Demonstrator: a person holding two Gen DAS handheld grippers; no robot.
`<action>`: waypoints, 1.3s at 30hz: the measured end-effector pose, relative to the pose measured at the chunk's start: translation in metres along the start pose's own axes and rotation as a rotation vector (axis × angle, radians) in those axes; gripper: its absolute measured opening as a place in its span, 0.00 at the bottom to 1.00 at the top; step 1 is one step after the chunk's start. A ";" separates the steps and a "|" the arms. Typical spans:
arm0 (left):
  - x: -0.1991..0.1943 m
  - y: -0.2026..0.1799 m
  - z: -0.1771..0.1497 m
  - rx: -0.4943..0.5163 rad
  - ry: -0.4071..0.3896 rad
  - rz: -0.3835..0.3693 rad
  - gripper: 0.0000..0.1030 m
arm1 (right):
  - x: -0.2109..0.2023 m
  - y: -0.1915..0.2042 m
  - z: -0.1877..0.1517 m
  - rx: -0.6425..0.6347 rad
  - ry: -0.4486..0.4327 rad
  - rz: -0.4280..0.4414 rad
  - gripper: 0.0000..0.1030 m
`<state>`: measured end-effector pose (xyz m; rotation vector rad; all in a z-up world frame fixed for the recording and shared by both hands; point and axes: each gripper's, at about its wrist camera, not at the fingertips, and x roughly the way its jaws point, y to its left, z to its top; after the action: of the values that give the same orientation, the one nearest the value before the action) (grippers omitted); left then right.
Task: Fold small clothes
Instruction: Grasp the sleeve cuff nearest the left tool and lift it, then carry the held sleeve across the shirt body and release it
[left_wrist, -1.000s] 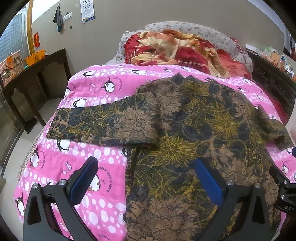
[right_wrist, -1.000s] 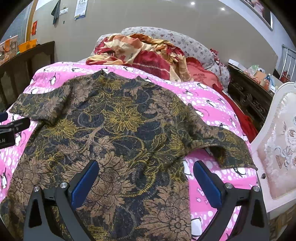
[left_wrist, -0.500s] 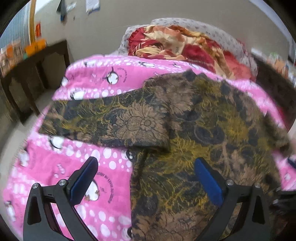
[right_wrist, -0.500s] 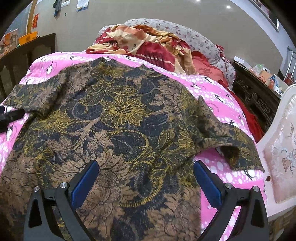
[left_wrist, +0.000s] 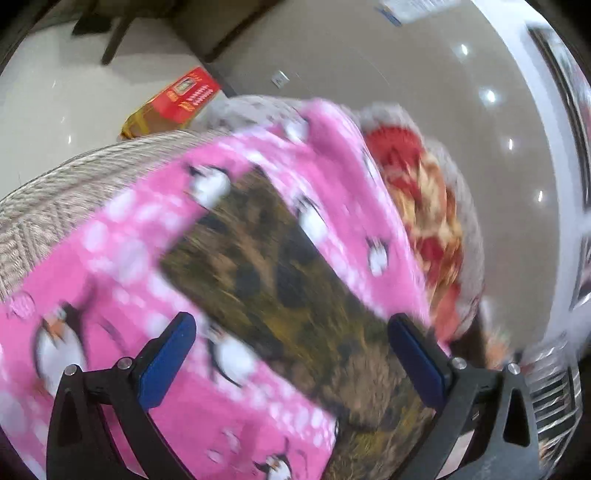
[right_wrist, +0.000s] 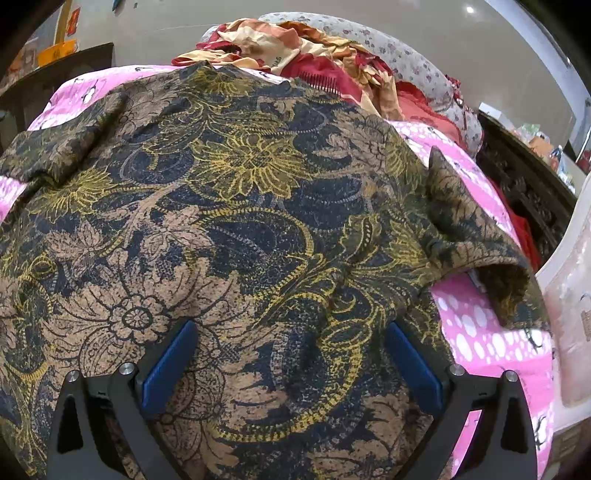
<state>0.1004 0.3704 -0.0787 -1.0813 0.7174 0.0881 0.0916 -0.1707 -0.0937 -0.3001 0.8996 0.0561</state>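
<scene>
A dark floral shirt (right_wrist: 236, 206) with brown and yellow flowers lies spread flat on a pink penguin blanket (right_wrist: 491, 332). Its right sleeve (right_wrist: 476, 236) is rumpled near the bed's right edge. My right gripper (right_wrist: 291, 354) hovers open low over the shirt's lower body, nothing between its blue pads. In the blurred, tilted left wrist view the shirt's left sleeve (left_wrist: 266, 266) stretches across the blanket (left_wrist: 110, 295). My left gripper (left_wrist: 291, 350) is open just short of that sleeve, holding nothing.
A red and cream quilt (right_wrist: 295, 40) and a flowered pillow (right_wrist: 399, 55) are piled at the bed's head. A dark carved cabinet (right_wrist: 524, 188) and a white chair (right_wrist: 569, 280) stand at the right. A red box (left_wrist: 177, 99) lies on the floor at the left.
The left gripper has swung left and rolled sharply toward the left sleeve, blurring its view. The right gripper has moved closer and lower over the shirt's body.
</scene>
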 end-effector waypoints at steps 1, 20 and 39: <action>0.001 0.009 0.004 -0.024 -0.001 -0.035 0.99 | 0.001 0.000 0.000 0.002 0.001 0.001 1.00; 0.023 -0.011 0.025 0.119 -0.040 0.284 0.04 | 0.002 0.002 0.002 -0.004 0.004 -0.005 1.00; -0.003 -0.262 -0.022 0.626 -0.168 -0.016 0.04 | 0.002 0.002 0.002 -0.004 0.005 -0.015 1.00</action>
<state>0.1925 0.2244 0.1193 -0.4733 0.5306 -0.0585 0.0936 -0.1683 -0.0944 -0.3103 0.9026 0.0433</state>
